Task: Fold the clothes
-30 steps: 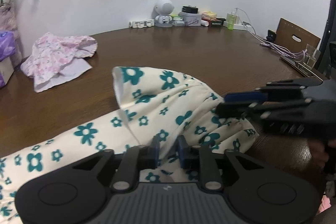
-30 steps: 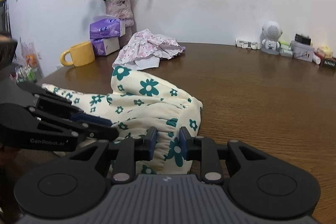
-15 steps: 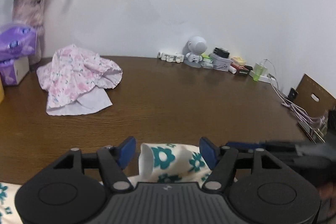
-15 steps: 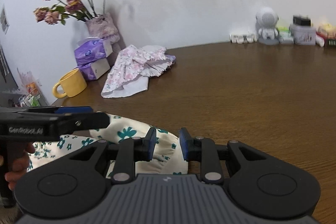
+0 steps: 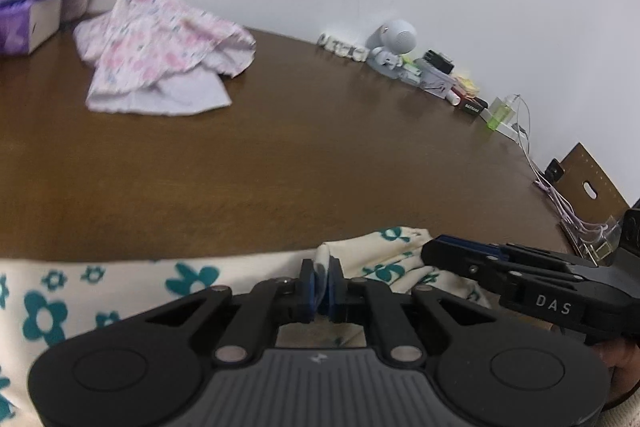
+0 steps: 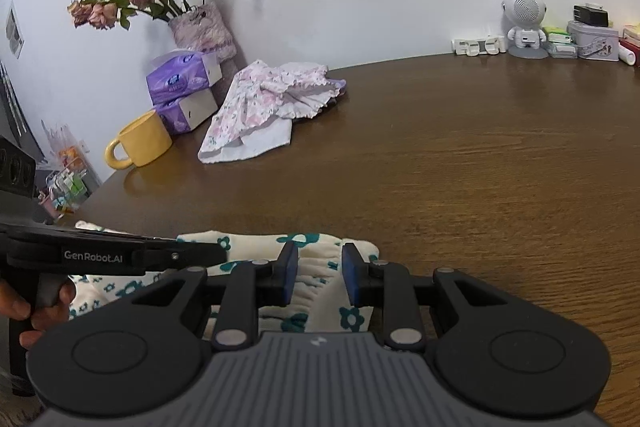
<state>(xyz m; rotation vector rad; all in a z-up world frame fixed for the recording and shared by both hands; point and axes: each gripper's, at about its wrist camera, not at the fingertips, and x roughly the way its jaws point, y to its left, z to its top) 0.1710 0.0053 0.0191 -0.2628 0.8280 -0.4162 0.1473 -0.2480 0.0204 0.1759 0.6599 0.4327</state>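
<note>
Bare brown table ahead; both hand-held grippers pinch the cream floral garment's near edge.

Cream floral garment cut by left edge, hidden under left claw housing

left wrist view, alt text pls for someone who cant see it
The left gripper is shut on a fold of the cream floral garment on a brown table. The right gripper reaches in beside it; a pink garment lies beyond.

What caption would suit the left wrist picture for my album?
Left gripper, just closed, pinches a fold of the cream garment with teal flowers on the wooden table.
</note>
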